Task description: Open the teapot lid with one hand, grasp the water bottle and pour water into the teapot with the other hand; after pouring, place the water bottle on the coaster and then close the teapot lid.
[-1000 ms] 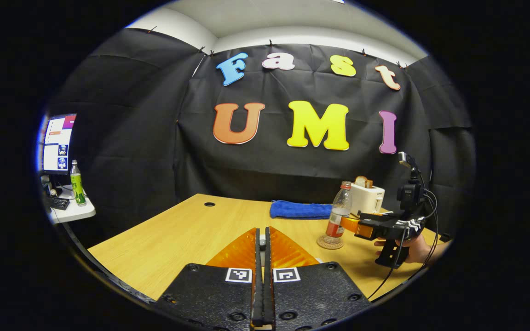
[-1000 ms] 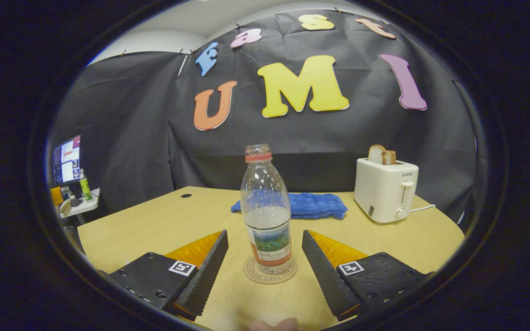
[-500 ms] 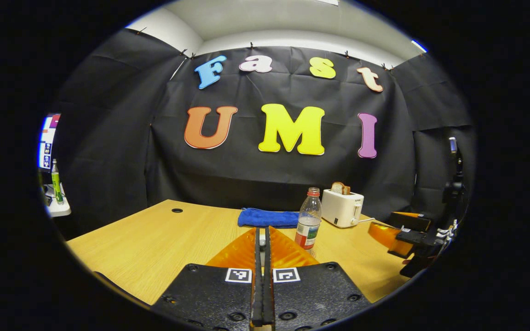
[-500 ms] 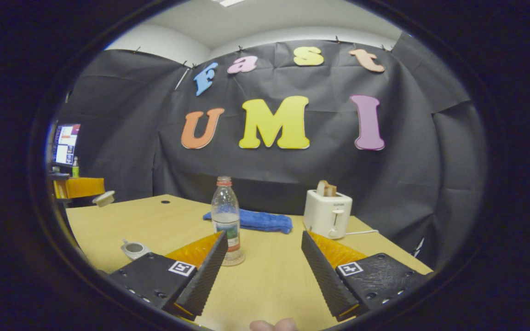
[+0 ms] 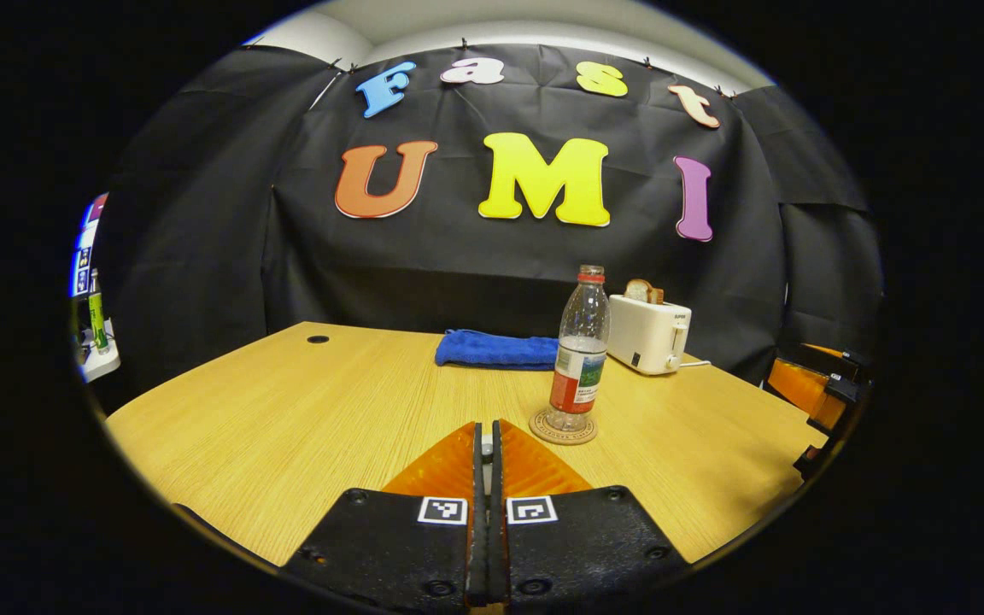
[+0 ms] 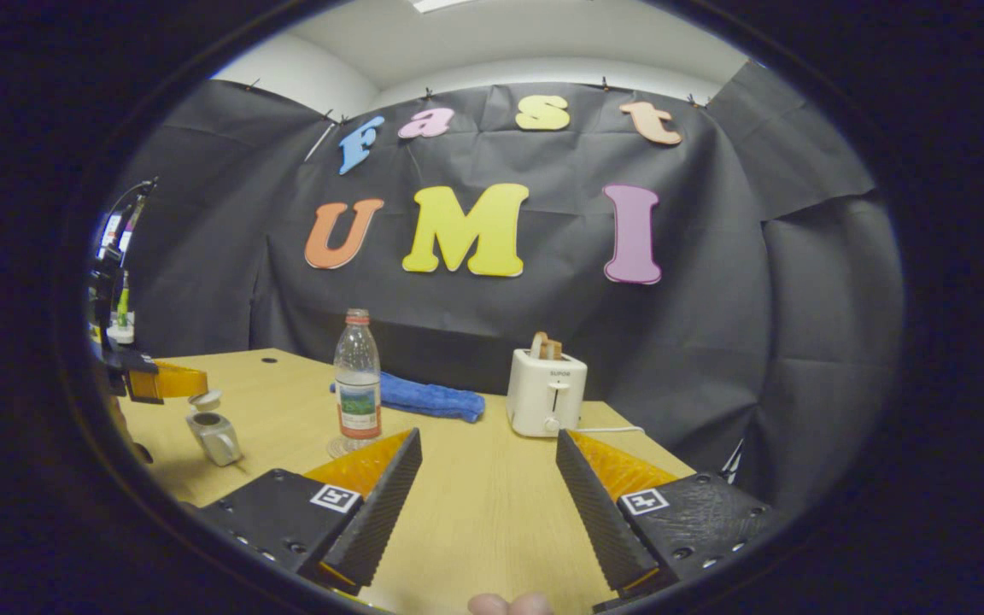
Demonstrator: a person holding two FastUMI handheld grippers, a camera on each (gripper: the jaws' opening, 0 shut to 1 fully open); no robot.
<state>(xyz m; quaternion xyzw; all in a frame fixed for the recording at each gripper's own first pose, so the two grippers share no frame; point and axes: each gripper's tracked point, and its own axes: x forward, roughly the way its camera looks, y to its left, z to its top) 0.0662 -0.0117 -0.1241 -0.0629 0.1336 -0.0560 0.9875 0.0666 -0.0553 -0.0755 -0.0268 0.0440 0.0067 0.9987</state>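
The clear water bottle (image 5: 579,359) with a red-banded label stands upright on the round coaster (image 5: 562,427), right of my left gripper (image 5: 486,431). That gripper is shut, with a small grey knob pinched between its fingers. In the right gripper view the left gripper (image 6: 163,380) holds the white teapot lid (image 6: 202,399) just above the small silver teapot (image 6: 217,436) at the table's left. The bottle (image 6: 358,384) stands beyond my right gripper (image 6: 488,478), which is open with nothing between its fingers. The right gripper (image 5: 808,389) shows at the right edge of the left gripper view.
A white toaster (image 6: 546,393) with bread stands at the back right, and a folded blue cloth (image 6: 428,397) lies behind the bottle. A side table with a green bottle (image 5: 96,316) and a monitor stands beyond the wooden table (image 5: 287,410) on the left.
My right gripper, open around the bottle a second ago, has drawn back and right, leaving it on the coaster. The left gripper has brought the lid down close over the teapot.
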